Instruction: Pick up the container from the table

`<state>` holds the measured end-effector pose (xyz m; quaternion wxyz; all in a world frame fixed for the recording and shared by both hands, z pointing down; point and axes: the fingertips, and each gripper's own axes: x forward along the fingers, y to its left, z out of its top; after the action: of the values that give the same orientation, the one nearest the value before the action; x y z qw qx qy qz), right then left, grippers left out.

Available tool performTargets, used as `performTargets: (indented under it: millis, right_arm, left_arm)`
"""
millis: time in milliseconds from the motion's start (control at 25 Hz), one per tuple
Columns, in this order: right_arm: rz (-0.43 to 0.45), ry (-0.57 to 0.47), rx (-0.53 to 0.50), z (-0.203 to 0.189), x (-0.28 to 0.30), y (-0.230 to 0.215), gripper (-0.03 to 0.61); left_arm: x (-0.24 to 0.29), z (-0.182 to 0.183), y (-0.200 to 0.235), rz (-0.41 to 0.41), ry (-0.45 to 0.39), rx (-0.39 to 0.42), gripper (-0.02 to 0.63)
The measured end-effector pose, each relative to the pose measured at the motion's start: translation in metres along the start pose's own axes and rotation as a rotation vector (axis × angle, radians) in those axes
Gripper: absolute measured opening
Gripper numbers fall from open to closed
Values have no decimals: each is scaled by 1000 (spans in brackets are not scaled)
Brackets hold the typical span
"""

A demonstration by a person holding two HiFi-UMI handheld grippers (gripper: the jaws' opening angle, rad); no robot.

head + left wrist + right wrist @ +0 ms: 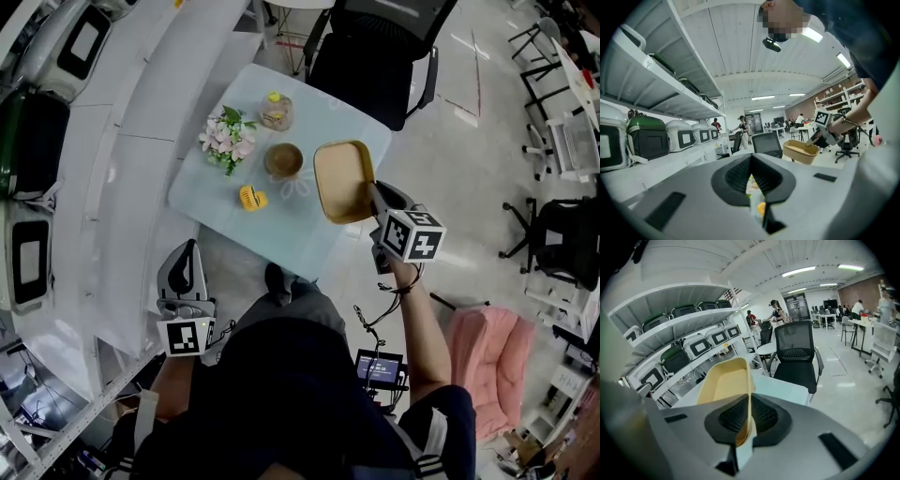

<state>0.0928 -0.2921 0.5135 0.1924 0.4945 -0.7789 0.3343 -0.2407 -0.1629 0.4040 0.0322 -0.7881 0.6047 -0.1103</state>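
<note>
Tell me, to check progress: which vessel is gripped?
The yellow container, rim clamped in the right gripper; the bowl and jar stand on the table.

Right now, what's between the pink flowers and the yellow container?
A brown bowl sits on the table between the flowers and the yellow container; the head view shows it.

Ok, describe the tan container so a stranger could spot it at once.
Find the pale blue square table in front of the black office chair. At its right edge the right gripper pinches the rim of a tan rectangular plastic container. Unlike the round brown bowl beside it, it is straight-sided and the only thing gripped.
</note>
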Motion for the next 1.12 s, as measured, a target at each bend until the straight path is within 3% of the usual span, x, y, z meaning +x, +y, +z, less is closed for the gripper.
performTargets:
  millis: [200,400,1120]
  right_arm:
    - [16,-31,-17,4,-30,17,12]
    - [25,-72,-24,4,-57,31,12]
    - [10,-257,-36,4,-143,63,14]
  left_arm:
    - [-4,6,-5,3,1,-36,3]
    - [-10,11,-9,-20,-19,5,3]
    - [-17,27,-25,-56,-47,0,3]
